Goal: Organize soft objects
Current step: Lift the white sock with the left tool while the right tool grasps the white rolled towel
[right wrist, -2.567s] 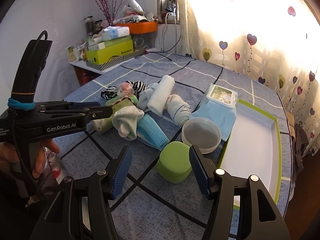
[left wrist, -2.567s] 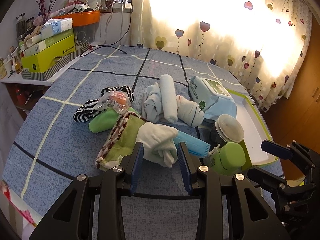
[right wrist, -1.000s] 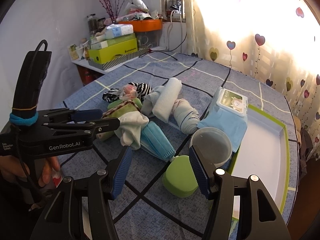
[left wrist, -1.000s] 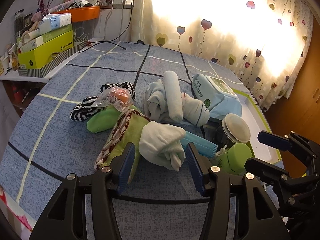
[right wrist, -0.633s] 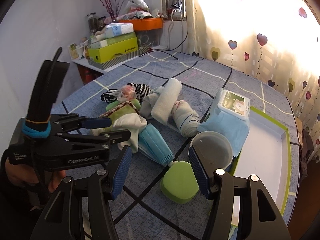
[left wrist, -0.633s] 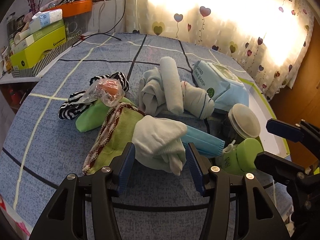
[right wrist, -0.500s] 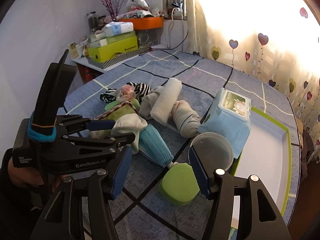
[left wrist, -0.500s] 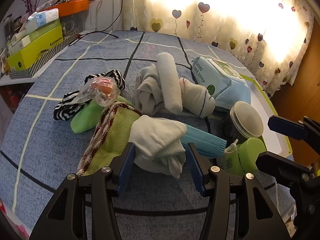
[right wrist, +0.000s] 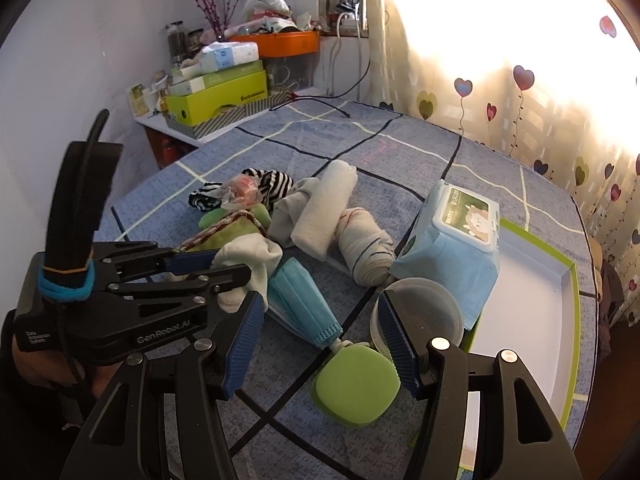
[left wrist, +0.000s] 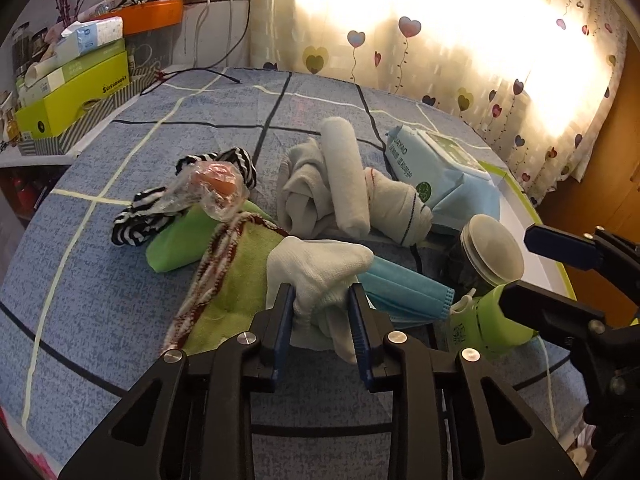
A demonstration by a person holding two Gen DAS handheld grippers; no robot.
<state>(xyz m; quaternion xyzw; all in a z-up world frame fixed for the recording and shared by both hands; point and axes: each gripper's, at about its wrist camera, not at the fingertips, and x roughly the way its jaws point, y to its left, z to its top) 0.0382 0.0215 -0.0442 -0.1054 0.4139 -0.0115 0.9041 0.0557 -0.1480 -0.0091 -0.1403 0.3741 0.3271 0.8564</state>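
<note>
Risk on left side: green towel [left wrist: 224,280] under white sock [left wrist: 320,268], so possible to drag it along when lifting. Also blue mask [left wrist: 404,288] touching sock, may slide. Left gripper [left wrist: 322,324] closing now, half narrowed, pads already squeezing near end of sock. Right gripper [right wrist: 320,344] wide apart, holding nothing, hovering over green case [right wrist: 356,384] beside empty tray [right wrist: 568,280]
</note>
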